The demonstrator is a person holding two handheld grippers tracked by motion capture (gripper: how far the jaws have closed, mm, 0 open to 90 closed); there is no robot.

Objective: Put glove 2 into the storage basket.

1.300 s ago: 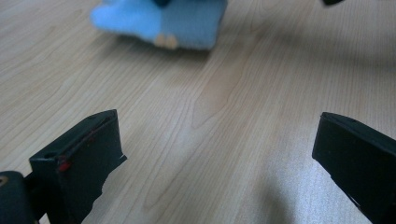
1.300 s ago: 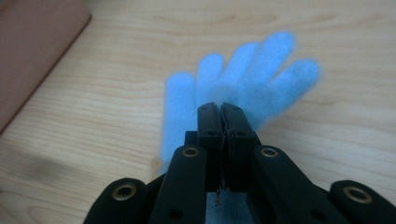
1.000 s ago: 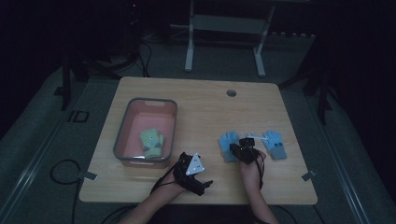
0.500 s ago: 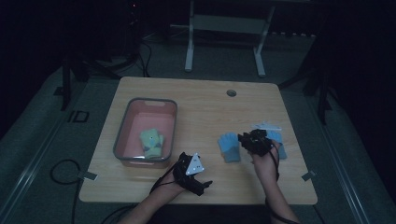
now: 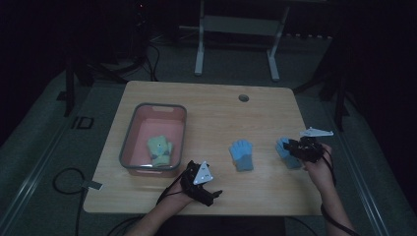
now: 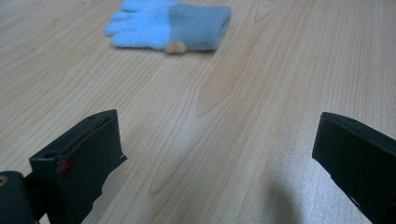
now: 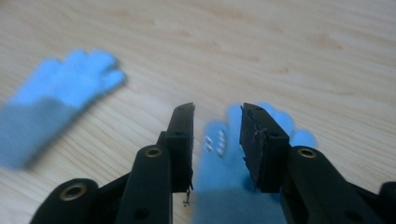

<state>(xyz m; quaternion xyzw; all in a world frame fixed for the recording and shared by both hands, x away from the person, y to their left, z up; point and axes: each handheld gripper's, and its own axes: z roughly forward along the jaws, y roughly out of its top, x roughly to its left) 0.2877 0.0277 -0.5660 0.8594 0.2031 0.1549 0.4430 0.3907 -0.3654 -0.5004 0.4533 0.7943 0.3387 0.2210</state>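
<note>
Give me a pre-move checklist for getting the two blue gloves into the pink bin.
1. Right gripper over its target: ok, it hovers above the right-hand fuzzy blue glove, jaws having just been opening.
2. Glove gripped: not ok, the pads do not press on it.
3. Second fuzzy blue glove free: ok, it lies flat mid-table, untouched.
4. Left gripper ready: ok, jaws wide open, nothing between them, near the table's front edge.
5. Pink plastic bin has room: ok, one green glove inside.
6. Path to the bin: ok, bare wooden table between.
</note>
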